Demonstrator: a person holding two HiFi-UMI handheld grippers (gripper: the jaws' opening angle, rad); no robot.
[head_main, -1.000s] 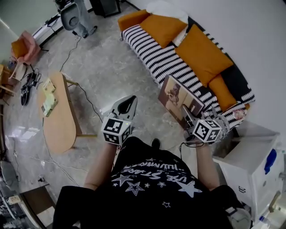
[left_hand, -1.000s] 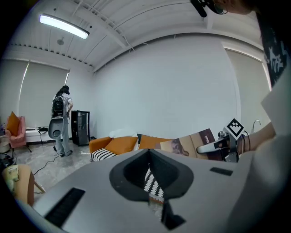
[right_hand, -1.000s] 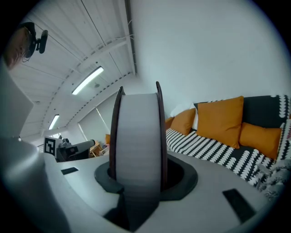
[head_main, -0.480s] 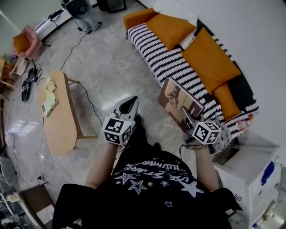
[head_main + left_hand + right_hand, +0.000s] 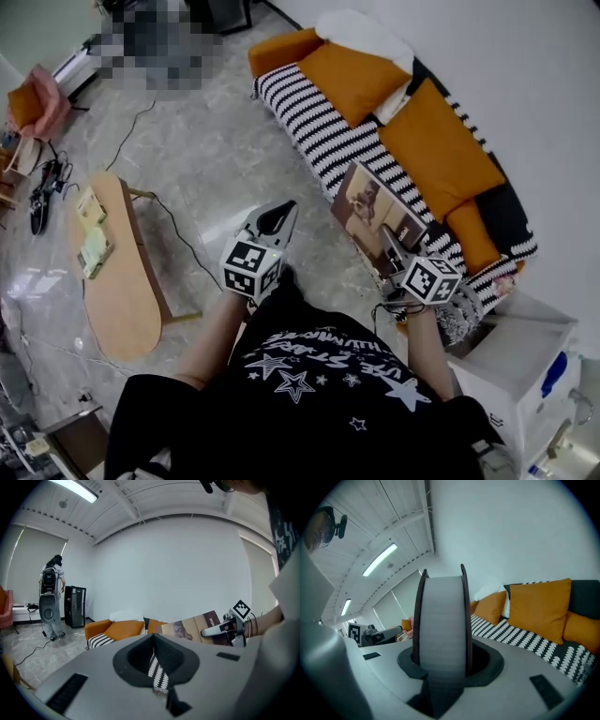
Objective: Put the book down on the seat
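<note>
Right claw (image 5: 389,246): is clamping the book (image 5: 375,208) by its lower edge; in the right gripper view the grey page block is filling the gap between the jaws.
Book position: is being held in the air, tilted, cover facing up, overlapping the front edge of the striped seat (image 5: 323,127) in the head view; not lying on it.
Left claw (image 5: 275,217): is hanging over the floor left of the book, jaws drawn together to a thin slit, gripping nothing.
Seat surroundings: orange cushions (image 5: 441,150) are leaning along the sofa's back, with a white cushion (image 5: 361,23) at the far end; the stripes are showing along the front strip.
Beside the sofa: a white cabinet (image 5: 511,366) is standing at the near end, close to the person's right arm.
Floor: a dark cable (image 5: 178,220) is trailing from the table (image 5: 122,281) toward the person's feet.
Table: is carrying flat pale booklets (image 5: 92,230), well apart from the sofa.
Far corner: a pink chair (image 5: 37,98) is sitting beyond the table.
Background, left gripper view: another person (image 5: 50,597) is standing beside a black cabinet (image 5: 74,606), well away from the sofa.
</note>
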